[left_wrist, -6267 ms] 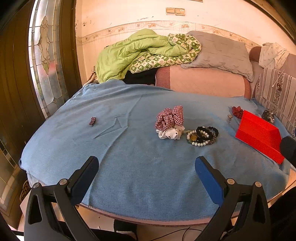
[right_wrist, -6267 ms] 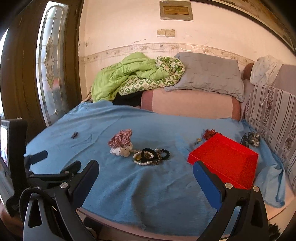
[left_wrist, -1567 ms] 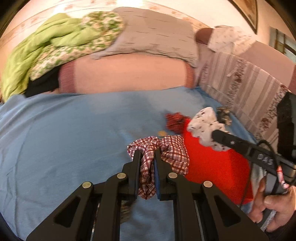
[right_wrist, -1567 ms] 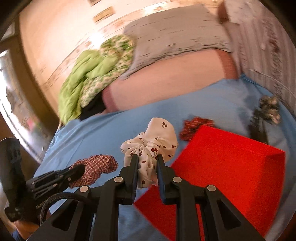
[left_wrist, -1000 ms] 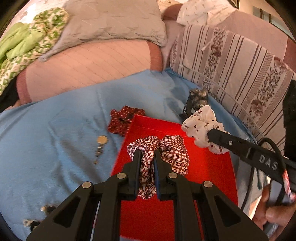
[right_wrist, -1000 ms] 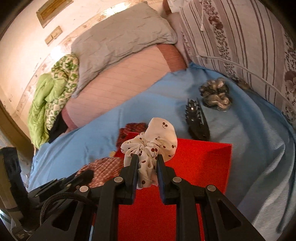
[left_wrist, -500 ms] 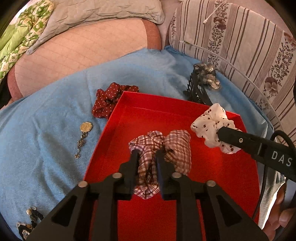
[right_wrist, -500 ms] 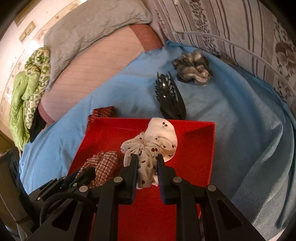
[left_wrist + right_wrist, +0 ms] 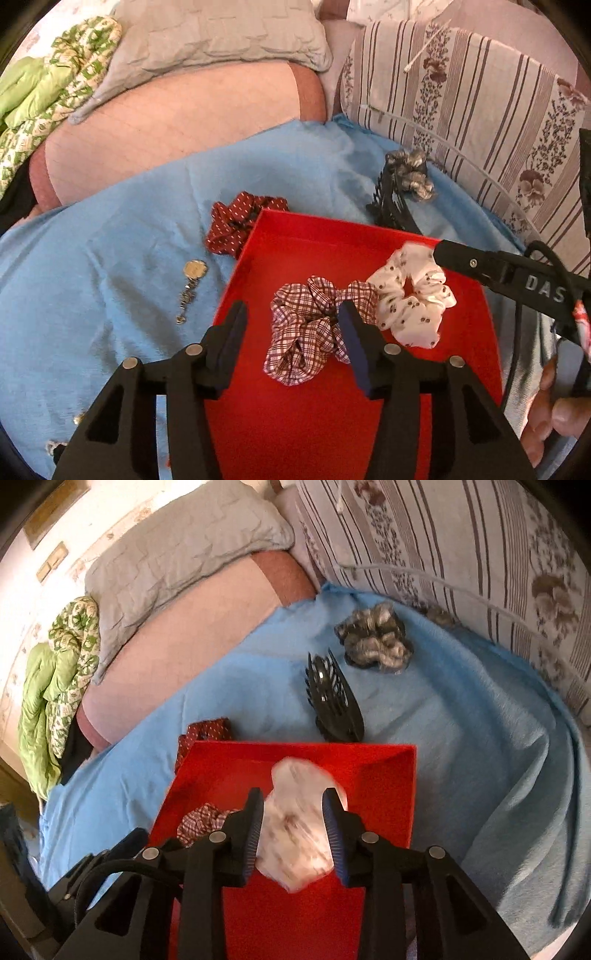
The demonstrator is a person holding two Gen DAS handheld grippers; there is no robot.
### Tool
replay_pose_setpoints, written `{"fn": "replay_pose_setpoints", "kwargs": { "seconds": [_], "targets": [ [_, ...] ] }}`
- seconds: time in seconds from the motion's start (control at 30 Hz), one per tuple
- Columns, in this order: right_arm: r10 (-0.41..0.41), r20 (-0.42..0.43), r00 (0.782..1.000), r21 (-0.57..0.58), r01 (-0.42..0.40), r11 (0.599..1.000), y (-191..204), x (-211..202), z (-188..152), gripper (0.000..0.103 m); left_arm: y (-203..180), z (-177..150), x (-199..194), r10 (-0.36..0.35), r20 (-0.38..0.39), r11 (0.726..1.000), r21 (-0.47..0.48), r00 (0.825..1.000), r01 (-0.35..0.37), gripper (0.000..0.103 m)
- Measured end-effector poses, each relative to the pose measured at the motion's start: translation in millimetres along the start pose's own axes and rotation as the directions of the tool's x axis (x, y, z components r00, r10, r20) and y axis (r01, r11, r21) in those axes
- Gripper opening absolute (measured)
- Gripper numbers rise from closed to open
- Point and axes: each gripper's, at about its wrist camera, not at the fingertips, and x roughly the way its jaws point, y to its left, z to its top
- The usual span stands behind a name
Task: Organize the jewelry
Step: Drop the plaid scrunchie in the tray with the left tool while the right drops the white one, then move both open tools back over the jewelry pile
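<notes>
Fingers first: both pairs are spreading apart over the red tray (image 9: 295,435), which is why the two scrunchies now lie loose instead of being pinched. The left gripper (image 9: 291,321) has its fingers (image 9: 232,328) fairly wide and opening, with the plaid scrunchie (image 9: 310,325) between them but not pressed, resting on the tray floor. The right gripper (image 9: 293,808) is narrower and also opening; the white cherry-print scrunchie (image 9: 295,834) sits blurred between its pads, apparently just let go, and in the left view it lies on the tray beside the plaid one, the two touching.

By size, the bed with its blue cover (image 9: 110,258) carries everything. The tray lies near the striped cushion (image 9: 480,129), presumably as the collecting box, within easy reach of both hands. Things not yet gathered lie around its far edge: a grey scrunchie (image 9: 373,642) near the cushion, a black claw clip (image 9: 336,701) just beside the tray's far rim, and a dark red dotted scrunchie (image 9: 240,221) touching its far left corner. Smaller still, a gold pendant on a short chain (image 9: 192,284) lies on the cover left of the tray, apart from it.

Two pieces appear sorted; the rest wait outside.
</notes>
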Motion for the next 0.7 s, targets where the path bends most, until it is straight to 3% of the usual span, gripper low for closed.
{"fn": "replay_pose_setpoints", "kwargs": {
  "seconds": [0.3,0.7],
  "targets": [
    [0.023,0.063,0.998,-0.043,-0.02,0.999,21.0,-11.3,1.2,0.036,15.9,-2.1,-37.8,0.036,0.065,0.999,-0.022,0.997,-0.035,0.055],
    [0.096,0.074,0.993,-0.122,-0.087,0.989,61.8,-12.0,-6.8,0.036,53.9,-23.3,-80.7,0.109,0.097,0.993,-0.056,0.989,-0.104,0.056]
  ]
}}
